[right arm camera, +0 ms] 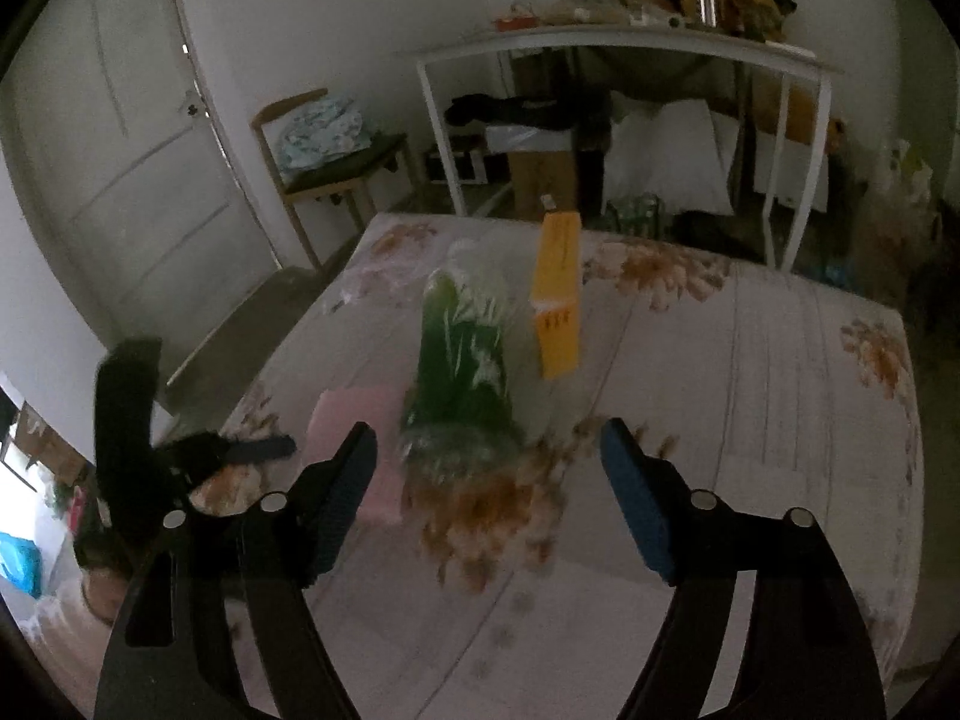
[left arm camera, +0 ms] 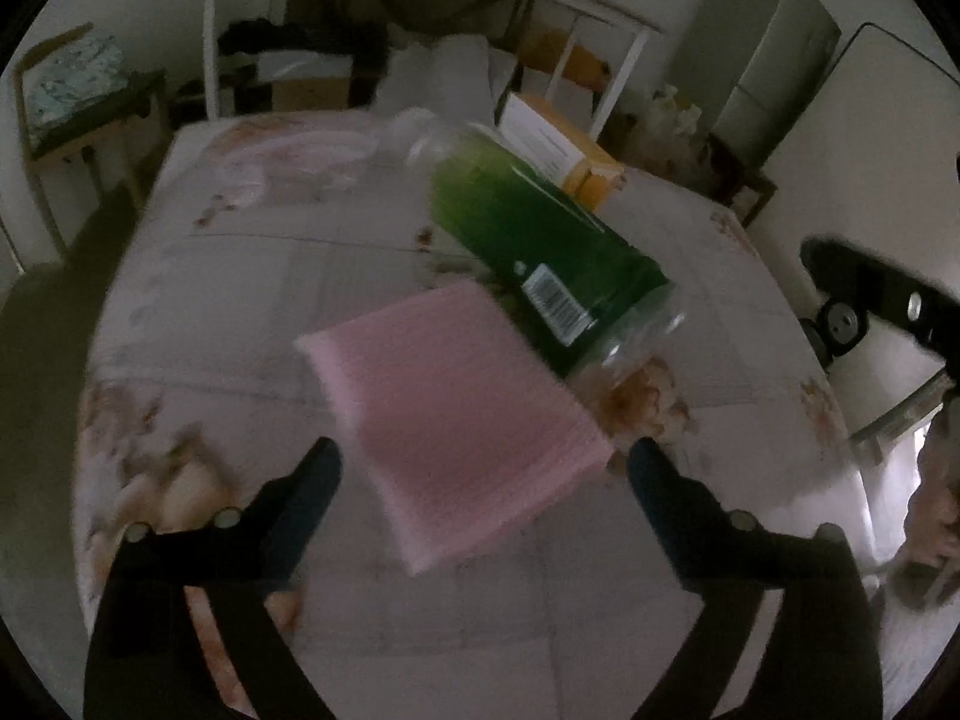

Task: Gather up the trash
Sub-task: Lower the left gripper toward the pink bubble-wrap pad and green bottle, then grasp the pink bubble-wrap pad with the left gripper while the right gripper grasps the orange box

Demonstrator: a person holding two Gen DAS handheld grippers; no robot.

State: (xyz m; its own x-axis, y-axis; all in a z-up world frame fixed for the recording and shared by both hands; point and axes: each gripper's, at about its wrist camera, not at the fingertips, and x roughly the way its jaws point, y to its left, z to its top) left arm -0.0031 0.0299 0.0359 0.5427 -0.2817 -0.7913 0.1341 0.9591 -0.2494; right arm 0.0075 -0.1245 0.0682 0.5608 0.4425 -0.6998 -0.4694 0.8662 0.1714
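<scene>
Floral-printed bedsheet [left arm camera: 252, 300] covers a bed in a dim, cluttered room, with a white metal-framed table [right arm camera: 600, 42] beyond its far edge. On the sheet lies a clear plastic bottle with a green label [left arm camera: 540, 252], a flat pink foam pad [left arm camera: 456, 420] touching its near left side and a yellow cardboard box [right arm camera: 558, 300] just beyond it. The left gripper [left arm camera: 483, 468] hangs spread wide over the pad, gripping nothing. The right gripper [right arm camera: 489, 456], likewise parted and empty, faces the bottle's base.
</scene>
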